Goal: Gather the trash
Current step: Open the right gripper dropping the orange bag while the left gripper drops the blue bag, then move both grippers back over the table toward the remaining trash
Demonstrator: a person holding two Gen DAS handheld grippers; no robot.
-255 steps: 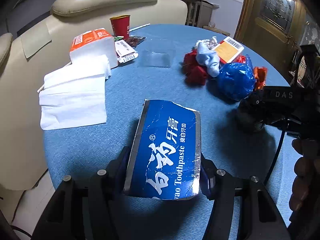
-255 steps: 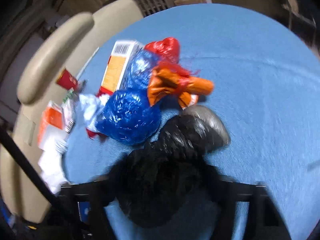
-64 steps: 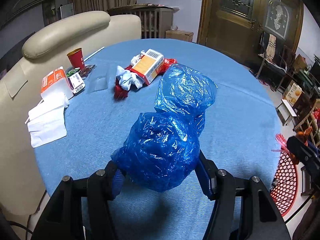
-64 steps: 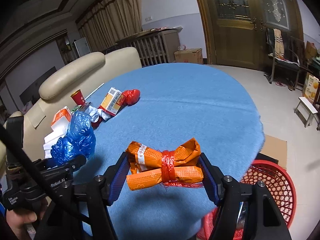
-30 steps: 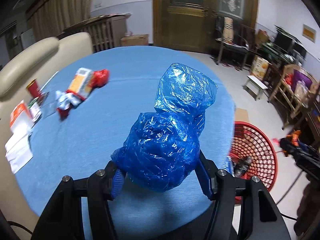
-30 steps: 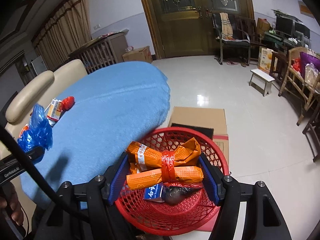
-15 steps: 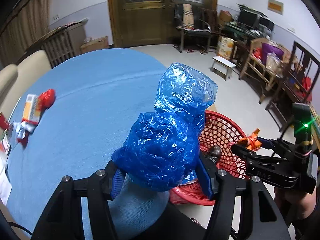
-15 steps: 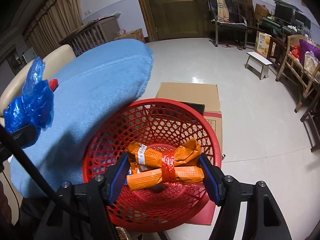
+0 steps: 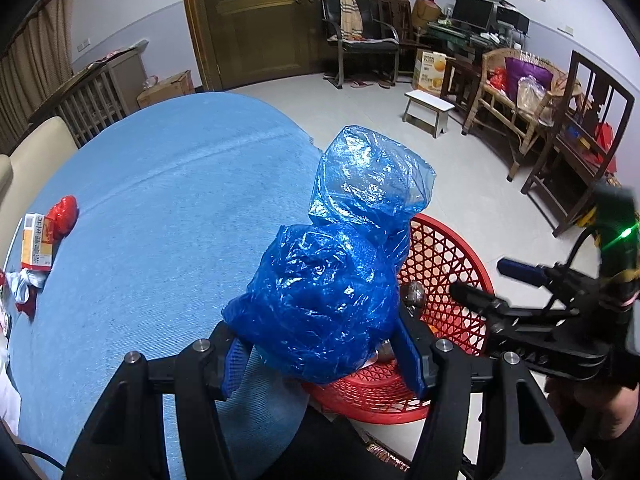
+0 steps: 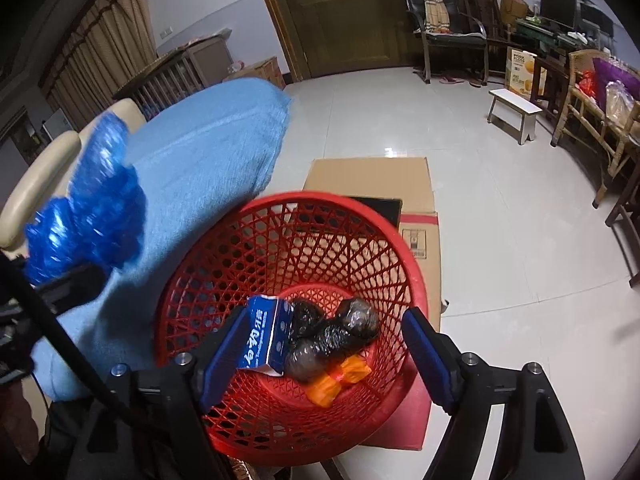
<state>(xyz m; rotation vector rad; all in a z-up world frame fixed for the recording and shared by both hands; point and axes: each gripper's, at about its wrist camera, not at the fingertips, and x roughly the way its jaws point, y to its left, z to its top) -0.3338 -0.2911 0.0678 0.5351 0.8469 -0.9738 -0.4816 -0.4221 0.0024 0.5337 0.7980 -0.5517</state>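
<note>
One blue bag [image 9: 328, 280] clamped in left gripper [image 9: 320, 356], long axis upright, neck toward 12 o'clock, above table edge [image 9: 160, 208]. Red basket [image 10: 412, 280] at 3 o'clock. Right gripper [image 10: 324, 344] spread, empty, above basket; orange wrapper [image 10: 336, 380] inside. Step: carry to bin. Next, likely: shift bag over rim, release.

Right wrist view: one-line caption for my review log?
Open right gripper above red basket holding toothpaste box, black bags and orange wrapper.
</note>
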